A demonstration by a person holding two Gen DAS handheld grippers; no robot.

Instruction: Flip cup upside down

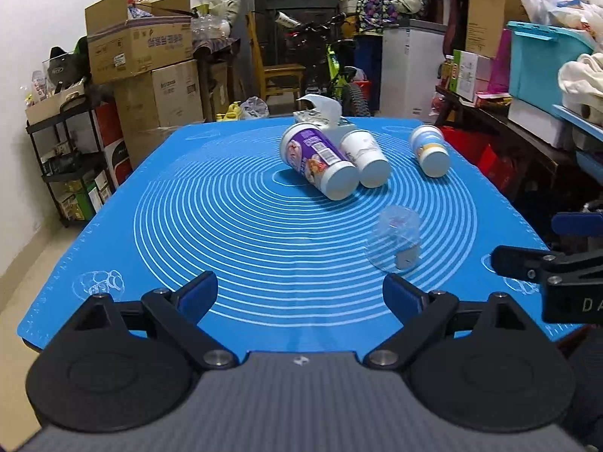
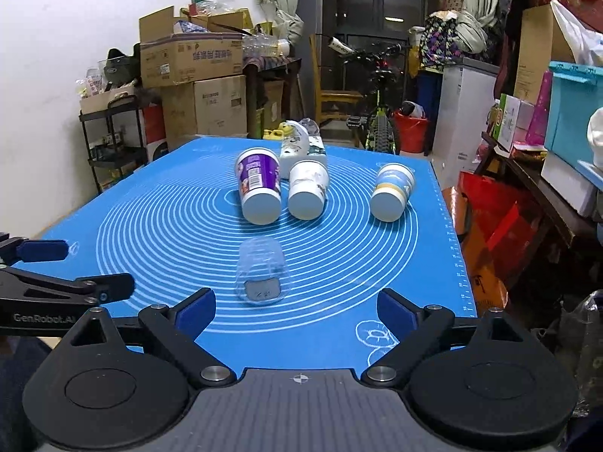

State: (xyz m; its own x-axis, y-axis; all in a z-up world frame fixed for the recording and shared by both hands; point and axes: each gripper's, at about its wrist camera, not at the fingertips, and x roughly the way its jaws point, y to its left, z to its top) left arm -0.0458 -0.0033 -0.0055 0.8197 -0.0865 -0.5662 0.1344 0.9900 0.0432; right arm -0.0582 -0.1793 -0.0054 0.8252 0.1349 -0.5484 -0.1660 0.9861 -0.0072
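Several cups lie on their sides on the blue mat, bases toward me: a purple-labelled cup, a white cup touching it, and a blue-and-yellow cup apart to the right. A clear plastic cup lies nearer, on its side. My left gripper is open and empty, left of the clear cup. My right gripper is open and empty, just short of the clear cup. Each gripper shows in the other's view.
A tissue pack sits behind the cups. Cardboard boxes, a black shelf, a bicycle, and a cluttered side table surround the mat. The mat's near edge is just below the fingers.
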